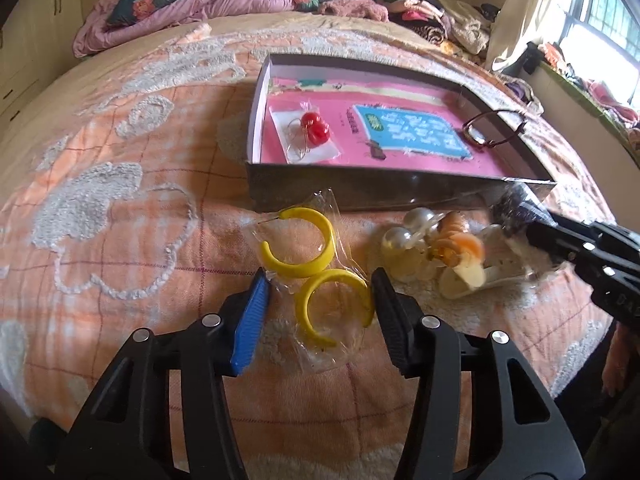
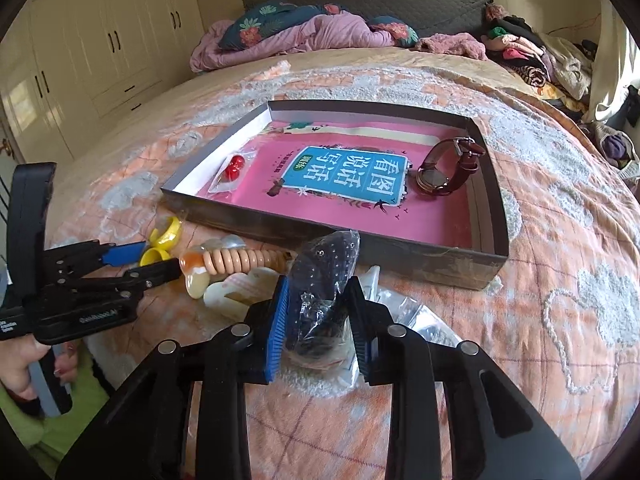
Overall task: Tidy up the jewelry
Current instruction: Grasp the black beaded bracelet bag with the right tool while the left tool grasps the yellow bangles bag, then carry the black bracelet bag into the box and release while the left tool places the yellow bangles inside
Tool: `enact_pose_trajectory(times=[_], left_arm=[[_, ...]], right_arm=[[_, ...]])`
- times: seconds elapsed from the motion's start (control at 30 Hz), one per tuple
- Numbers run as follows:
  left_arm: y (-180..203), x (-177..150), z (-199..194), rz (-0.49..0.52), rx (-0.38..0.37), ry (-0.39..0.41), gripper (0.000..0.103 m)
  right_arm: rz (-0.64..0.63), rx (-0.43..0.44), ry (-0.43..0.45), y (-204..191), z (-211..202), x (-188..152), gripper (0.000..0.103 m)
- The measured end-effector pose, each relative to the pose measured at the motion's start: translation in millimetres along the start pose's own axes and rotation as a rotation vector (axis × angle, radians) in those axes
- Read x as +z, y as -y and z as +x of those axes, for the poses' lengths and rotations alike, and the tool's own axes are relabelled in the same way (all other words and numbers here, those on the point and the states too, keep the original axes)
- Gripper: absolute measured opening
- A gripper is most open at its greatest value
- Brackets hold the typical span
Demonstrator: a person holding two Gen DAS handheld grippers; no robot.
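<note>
Two yellow hoop earrings (image 1: 316, 256) in a clear bag lie on the bedspread in front of a shallow box (image 1: 360, 192). My left gripper (image 1: 320, 280) has its pads against that bag, the black pad touching the nearer hoop. In the right wrist view my right gripper (image 2: 318, 282) is shut on a black studded piece (image 2: 324, 276) in a clear bag, held just in front of the box. Inside the box lie a pink book, bagged red earrings (image 1: 316, 128) and a brown watch (image 2: 444, 168).
Between the two grippers lie bagged pearl pieces (image 1: 404, 232) and a peach coil band (image 2: 236, 260). More clear bags (image 2: 420, 320) sit under my right gripper. A hand (image 2: 24, 364) holds the left tool. Bedding and clothes are piled at the bed's far end.
</note>
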State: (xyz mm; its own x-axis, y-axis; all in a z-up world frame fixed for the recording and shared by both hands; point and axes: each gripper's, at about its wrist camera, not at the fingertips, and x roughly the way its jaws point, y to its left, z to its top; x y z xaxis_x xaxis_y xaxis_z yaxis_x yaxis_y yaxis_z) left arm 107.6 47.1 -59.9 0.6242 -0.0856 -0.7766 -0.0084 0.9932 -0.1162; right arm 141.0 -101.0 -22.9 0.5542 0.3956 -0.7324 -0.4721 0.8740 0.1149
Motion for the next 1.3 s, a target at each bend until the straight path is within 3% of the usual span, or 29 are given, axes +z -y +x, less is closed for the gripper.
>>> enact_pose_trajectory(times=[0.2, 0.5, 0.87, 1.3], left_arm=[[0, 4, -16, -0.009, -0.012, 0.03, 0.043], [-6, 22, -36, -0.035, -0.023, 0.084, 0.043], [1, 54, -37, -0.023, -0.03, 0.131, 0.043], [27, 78, -16, 0.021, -0.059, 0.126, 0.043]], right_arm=[[0.035, 0.031, 0.006, 4, -7, -3, 0.027], [0.041, 0.059, 0.088, 3, -38, 8, 0.027], [0.083, 0.021, 0.156, 25, -58, 16, 0.027], [0.149, -0.035, 0.179, 57, -56, 23, 0.027]])
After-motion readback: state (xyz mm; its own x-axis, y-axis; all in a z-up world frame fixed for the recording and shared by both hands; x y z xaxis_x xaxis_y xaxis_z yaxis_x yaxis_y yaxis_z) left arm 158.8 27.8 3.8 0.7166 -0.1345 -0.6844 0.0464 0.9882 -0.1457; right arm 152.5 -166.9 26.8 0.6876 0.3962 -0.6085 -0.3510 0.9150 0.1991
